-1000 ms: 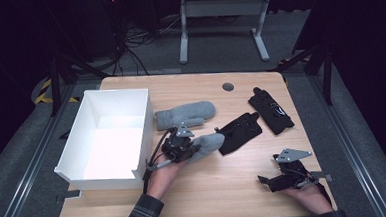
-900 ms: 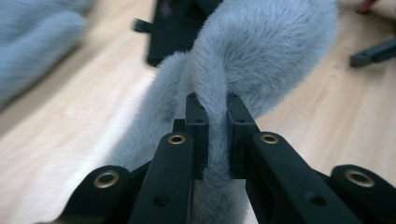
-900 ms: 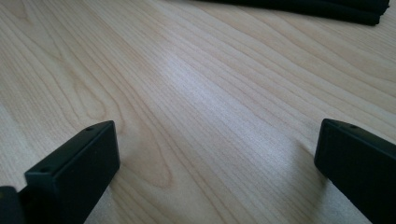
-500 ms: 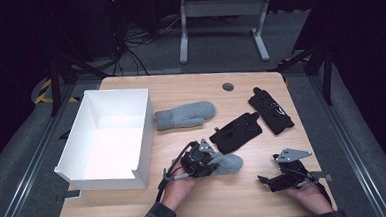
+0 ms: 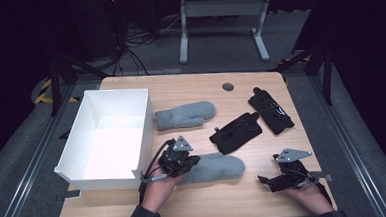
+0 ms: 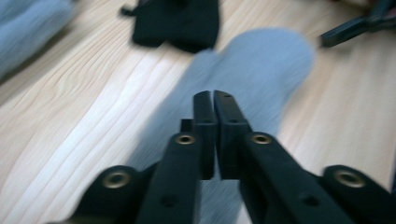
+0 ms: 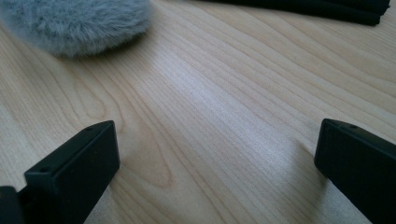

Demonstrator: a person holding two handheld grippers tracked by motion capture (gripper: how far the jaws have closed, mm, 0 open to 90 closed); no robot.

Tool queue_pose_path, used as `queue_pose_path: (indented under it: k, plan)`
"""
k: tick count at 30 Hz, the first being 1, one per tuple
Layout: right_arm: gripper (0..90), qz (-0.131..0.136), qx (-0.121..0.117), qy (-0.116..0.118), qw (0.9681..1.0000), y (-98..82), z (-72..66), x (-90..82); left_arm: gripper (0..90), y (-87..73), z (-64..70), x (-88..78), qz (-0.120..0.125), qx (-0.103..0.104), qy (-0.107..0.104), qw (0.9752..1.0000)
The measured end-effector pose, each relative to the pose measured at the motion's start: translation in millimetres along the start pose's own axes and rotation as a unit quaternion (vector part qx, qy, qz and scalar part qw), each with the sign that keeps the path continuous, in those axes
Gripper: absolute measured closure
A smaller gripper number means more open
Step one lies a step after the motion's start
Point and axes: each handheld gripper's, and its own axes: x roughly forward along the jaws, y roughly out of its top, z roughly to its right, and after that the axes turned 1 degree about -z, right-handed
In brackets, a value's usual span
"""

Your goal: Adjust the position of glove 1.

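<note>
the left hand-held gripper sits low and a little left of centre in the high view, its forearm and sleeve coming up from the bottom edge, its grey plate on top. its jaws have just been closing and now meet, pointing toward the right of the frame. the right hand-held gripper lies at the lower right, held from behind by the right hand, jaws set wide apart and aimed left.
</note>
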Motion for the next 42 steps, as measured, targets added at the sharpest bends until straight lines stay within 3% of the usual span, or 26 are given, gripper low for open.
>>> queue_pose_path:
  k: [1, 4, 5, 8, 11, 23, 25, 27, 28, 31, 37, 39, 42]
  plan:
    - [0.1, 0.0, 0.0, 0.0, 1.0, 0.0, 0.0, 0.0, 90.0, -9.4, -5.1, 1.0, -0.011, -0.012, 0.019, 0.9997]
    - [0.1, 0.0, 0.0, 0.0, 1.0, 0.0, 0.0, 0.0, 90.0, -14.3, -7.7, 4.1, -0.024, -0.022, 0.02, 0.9993]
    - [0.1, 0.0, 0.0, 0.0, 1.0, 0.0, 0.0, 0.0, 90.0, -17.9, -8.4, 8.9, -0.041, -0.022, 0.024, 0.9986]
    - [0.1, 0.0, 0.0, 0.0, 1.0, 0.0, 0.0, 0.0, 90.0, -21.0, -9.4, 15.2, -0.053, -0.031, 0.009, 0.9981]
    - [0.1, 0.0, 0.0, 0.0, 1.0, 0.0, 0.0, 0.0, 90.0, -19.9, -6.0, 14.7, -0.063, -0.026, 0.004, 0.9977]
    - [0.4, -0.003, 0.0, 0.002, 1.0, -0.4, -0.7, -1.2, 90.0, -16.8, 14.9, 22.8, -0.057, -0.025, -0.046, 0.997]
    - [10.6, -0.011, -0.001, 0.005, 0.9999, 0.7, -2.1, -4.6, 90.0, -15.6, 18.1, 25.1, -0.056, -0.024, -0.052, 0.9968]
    - [27.8, -0.008, 0.003, 0.035, 0.9994, 2.4, -3.5, -11.1, 90.0, -13.6, 22.6, 28.8, -0.055, -0.02, -0.059, 0.9965]
    - [32.1, -0.011, 0.009, 0.055, 0.9984, 4.1, -4.3, -13.5, 90.0, -12.9, 24.6, 30.3, -0.055, -0.018, -0.061, 0.9965]
    - [50.2, -0.009, 0.0, 0.08, 0.9967, 7.0, -12.5, -19.3, 90.0, -11.3, 29.4, 34.6, -0.057, -0.013, -0.067, 0.9961]
    - [85.9, 0.0, -0.027, 0.147, 0.9888, 15.6, -31.6, -23.1, 90.0, -10.5, 32.9, 38.7, -0.056, -0.01, -0.073, 0.9957]
    - [90.0, -0.008, -0.033, 0.163, 0.986, 18.1, -36.7, -18.3, 90.0, -10.4, 33.2, 39.7, -0.056, -0.013, -0.078, 0.9953]
    - [90.0, -0.017, -0.036, 0.167, 0.9851, 23.1, -40.5, -9.8, 90.0, -10.4, 33.7, 42.0, -0.054, -0.014, -0.085, 0.9948]
